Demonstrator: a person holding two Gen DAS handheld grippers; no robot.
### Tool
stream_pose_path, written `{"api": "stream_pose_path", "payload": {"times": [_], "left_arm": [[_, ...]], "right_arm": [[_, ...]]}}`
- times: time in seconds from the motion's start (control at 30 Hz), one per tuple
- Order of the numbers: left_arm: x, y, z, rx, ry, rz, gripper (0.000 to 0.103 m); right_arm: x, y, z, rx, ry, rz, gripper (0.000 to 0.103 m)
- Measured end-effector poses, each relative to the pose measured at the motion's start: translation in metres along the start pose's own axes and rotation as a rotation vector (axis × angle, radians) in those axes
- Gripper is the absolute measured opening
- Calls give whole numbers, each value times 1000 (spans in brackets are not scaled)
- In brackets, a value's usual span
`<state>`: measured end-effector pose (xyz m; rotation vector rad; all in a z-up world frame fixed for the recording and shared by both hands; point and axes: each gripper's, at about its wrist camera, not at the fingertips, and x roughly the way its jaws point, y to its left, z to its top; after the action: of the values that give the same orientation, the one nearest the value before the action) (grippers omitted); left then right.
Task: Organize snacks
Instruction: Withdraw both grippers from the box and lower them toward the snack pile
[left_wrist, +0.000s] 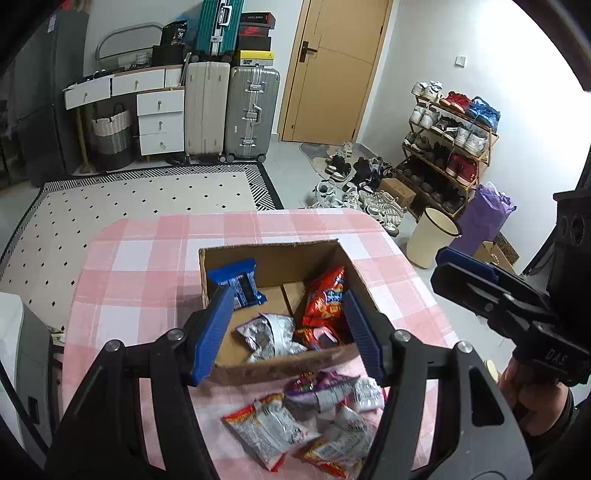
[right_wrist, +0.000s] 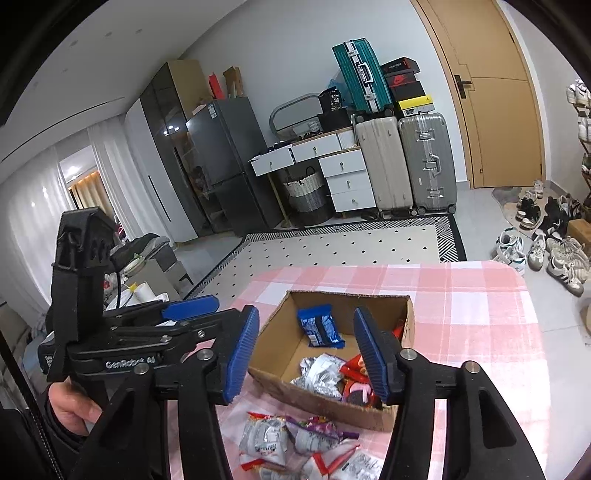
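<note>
Loose packets (left_wrist: 306, 424) before box (left_wrist: 280, 363) (cardboard, part-filled).

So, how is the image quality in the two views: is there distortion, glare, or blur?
Left wrist view: strong fisheye bending at the door, blown-out white glare on the right wall, loose snack packets slightly soft. Right wrist view: the same curved edges with dark corners, bright curtains at left, cardboard box fairly sharp.

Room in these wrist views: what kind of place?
Likely a lived-in home room near the entrance: loaded shoe rack, suitcases by the door, fridge.
</note>
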<state>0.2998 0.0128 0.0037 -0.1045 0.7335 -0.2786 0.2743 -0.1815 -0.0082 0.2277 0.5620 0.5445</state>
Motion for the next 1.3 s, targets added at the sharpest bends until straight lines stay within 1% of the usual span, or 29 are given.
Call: {"api": "stream_pose_path", "payload": {"times": [0.03,0.1,0.17,0.27,0.33,0.5,0.67,0.73,0.87,0.9,1.03,1.13,1.2,1.3], "left_arm": [[-5,-2,-3,2,-4,3,64],[-16,-6,-11,3,-22,3,68],[-27,-10,-18,10,-35,7,69],[-44,-14,-27,5,-55,1,73],[-55,-17,-32,4,-64,3,76],[-81,-31,-50,27,-78,12,78],[-107,-42,-71,32,-91,-4,82],[-115,-46,-81,41,-84,-11,83],[-125,-53,-101,48,-68,-16,83],[-127,-54,-107,48,-64,-17,83],[-134,-58,-132,38,-51,-30,87],[-129,-58,-147,33,-27,-49,89],[-121,-58,-156,36,10,-52,92],[-106,-59,-179,30,68,-67,92]], "right_arm": [[-4,1,-2,-1,-2,0,65],[-12,4,-7,-8,-10,-2,70],[-21,8,-12,-13,-14,-7,70],[-35,12,-19,-13,-25,-9,70],[-45,15,-24,-11,-34,-12,76],[-68,27,-36,-33,-54,-14,77],[-93,39,-54,-33,-71,-18,86],[-100,42,-62,-33,-76,-19,89],[-115,47,-79,-22,-76,-25,91],[-119,48,-85,-18,-76,-29,95],[-130,49,-107,6,-71,-38,97],[-133,47,-118,18,-55,-45,98],[-135,45,-128,24,-43,-59,98],[-138,41,-142,39,-29,-71,99]]}}
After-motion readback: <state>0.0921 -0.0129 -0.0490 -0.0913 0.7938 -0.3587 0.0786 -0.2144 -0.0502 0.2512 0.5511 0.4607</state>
